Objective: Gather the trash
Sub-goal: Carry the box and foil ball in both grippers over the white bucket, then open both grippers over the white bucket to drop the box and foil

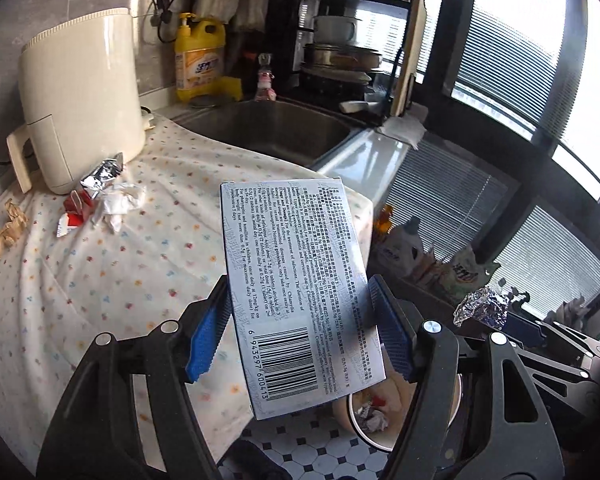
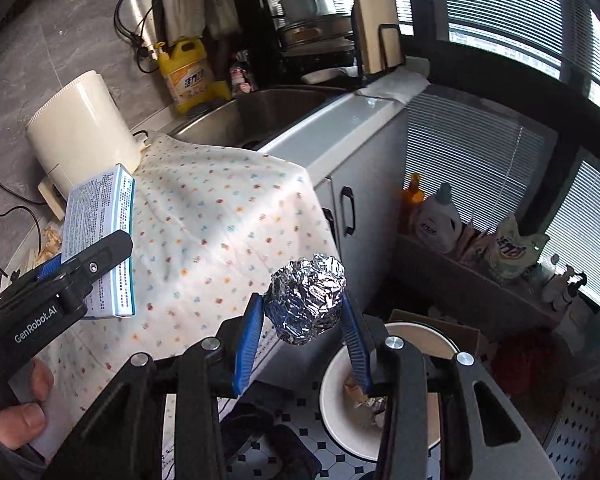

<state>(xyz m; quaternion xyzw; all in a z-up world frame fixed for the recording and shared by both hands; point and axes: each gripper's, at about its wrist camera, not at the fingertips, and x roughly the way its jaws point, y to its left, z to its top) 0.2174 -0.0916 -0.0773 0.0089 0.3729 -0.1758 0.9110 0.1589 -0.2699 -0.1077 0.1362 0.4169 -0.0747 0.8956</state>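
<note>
My left gripper (image 1: 300,328) is shut on a flat white medicine box (image 1: 300,280) with a barcode, held off the counter's edge above a round white bin (image 1: 370,436) on the floor. The box also shows in the right wrist view (image 2: 96,240). My right gripper (image 2: 304,332) is shut on a crumpled foil ball (image 2: 308,300), held above the same bin (image 2: 340,412), which holds some trash. The foil ball shows in the left wrist view (image 1: 482,306). On the dotted cloth (image 1: 100,280) lie a foil wrapper (image 1: 102,172), crumpled white paper (image 1: 120,200), a red-and-white wrapper (image 1: 74,210) and brown paper scraps (image 1: 8,228).
A cream appliance (image 1: 84,96) stands at the back left of the counter, next to the steel sink (image 1: 276,128). A yellow detergent jug (image 1: 200,56) and a dish rack (image 1: 348,40) stand behind the sink. Bottles and bags (image 2: 460,224) line the windowsill ledge. The floor is tiled (image 1: 308,448).
</note>
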